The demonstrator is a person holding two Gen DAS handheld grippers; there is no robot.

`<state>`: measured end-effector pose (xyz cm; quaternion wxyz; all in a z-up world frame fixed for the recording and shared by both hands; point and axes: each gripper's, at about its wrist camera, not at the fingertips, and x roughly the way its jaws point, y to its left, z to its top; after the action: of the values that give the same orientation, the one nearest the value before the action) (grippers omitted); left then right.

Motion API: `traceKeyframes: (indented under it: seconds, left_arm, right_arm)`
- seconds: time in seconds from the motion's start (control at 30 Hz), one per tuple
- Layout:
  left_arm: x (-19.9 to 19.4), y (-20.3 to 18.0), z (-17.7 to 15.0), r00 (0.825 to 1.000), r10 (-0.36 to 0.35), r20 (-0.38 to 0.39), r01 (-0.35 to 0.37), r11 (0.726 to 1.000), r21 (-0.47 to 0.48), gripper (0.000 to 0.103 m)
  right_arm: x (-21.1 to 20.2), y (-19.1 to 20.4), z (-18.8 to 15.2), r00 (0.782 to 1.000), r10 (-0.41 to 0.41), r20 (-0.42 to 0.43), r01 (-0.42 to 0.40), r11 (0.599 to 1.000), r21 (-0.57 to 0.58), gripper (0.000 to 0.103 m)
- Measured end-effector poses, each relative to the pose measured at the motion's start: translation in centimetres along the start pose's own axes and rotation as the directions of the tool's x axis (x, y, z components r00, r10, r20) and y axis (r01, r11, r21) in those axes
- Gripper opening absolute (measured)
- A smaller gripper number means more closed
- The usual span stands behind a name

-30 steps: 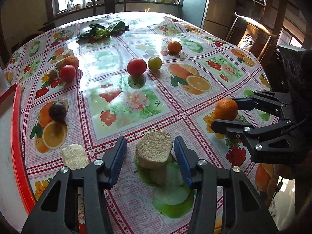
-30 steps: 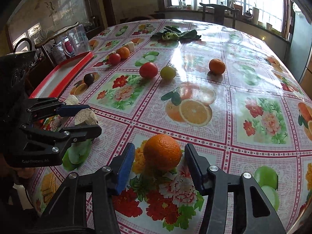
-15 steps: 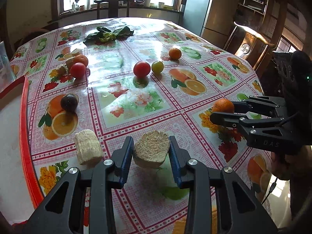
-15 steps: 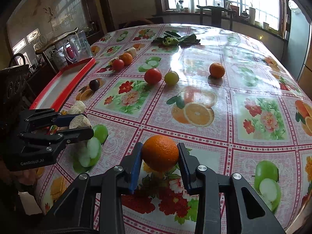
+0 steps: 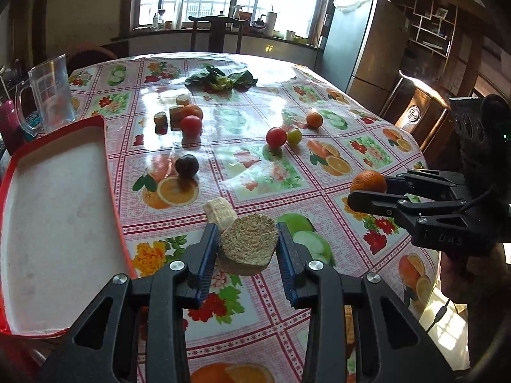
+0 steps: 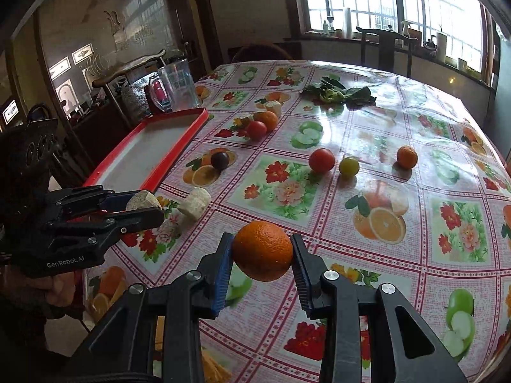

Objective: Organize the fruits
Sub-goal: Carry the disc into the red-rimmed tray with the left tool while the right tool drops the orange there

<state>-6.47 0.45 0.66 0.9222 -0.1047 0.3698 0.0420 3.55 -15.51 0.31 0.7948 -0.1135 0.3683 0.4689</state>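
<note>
On the flowery table (image 5: 249, 172) my left tongs (image 5: 247, 249) pinch a rough brown chunk (image 5: 248, 244) and my right tongs (image 6: 262, 252) pinch an orange (image 6: 262, 250), both lifted, so next I think I carry them to the red tray (image 5: 110, 191).

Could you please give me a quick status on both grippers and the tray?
Left gripper shut on pale fibrous chunk. Right gripper shut on orange. Both lifted off the cloth. Red tray holds nothing, path open.
</note>
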Motion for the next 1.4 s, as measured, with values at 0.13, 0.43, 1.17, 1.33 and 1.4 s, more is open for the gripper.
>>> traceKeyframes:
  seconds: [0.13,0.43,1.17,1.33,1.4]
  left_arm:
    - [-1.9,2.2,-0.2,0.999,0.036,0.032,-0.035,0.999,-0.041,0.034]
    - [-4.8,9.0,-1.6,0.987,0.151,0.055,-0.14,0.976,-0.168,0.034]
    - [-5.0,18.4,-5.1,0.965,0.26,-0.033,-0.258,0.92,-0.294,0.034]
    - [-4.5,19.3,-5.6,0.965,0.253,-0.075,-0.263,0.915,-0.305,0.034]
    - [-4.2,19.3,-5.8,0.964,0.252,-0.088,-0.267,0.917,-0.296,0.034]
  right_arm:
    - [0.6,2.8,1.1,0.998,0.069,-0.005,-0.069,0.997,-0.02,0.036]
    - [4.2,10.4,4.1,0.979,0.194,-0.056,-0.198,0.976,-0.094,0.036]
    - [16.0,18.4,6.0,0.938,0.213,-0.273,-0.259,0.955,-0.142,0.036]
    - [17.4,19.0,5.5,0.929,0.203,-0.311,-0.262,0.952,-0.161,0.037]
    - [17.3,19.4,5.4,0.933,0.191,-0.303,-0.254,0.95,-0.182,0.038]
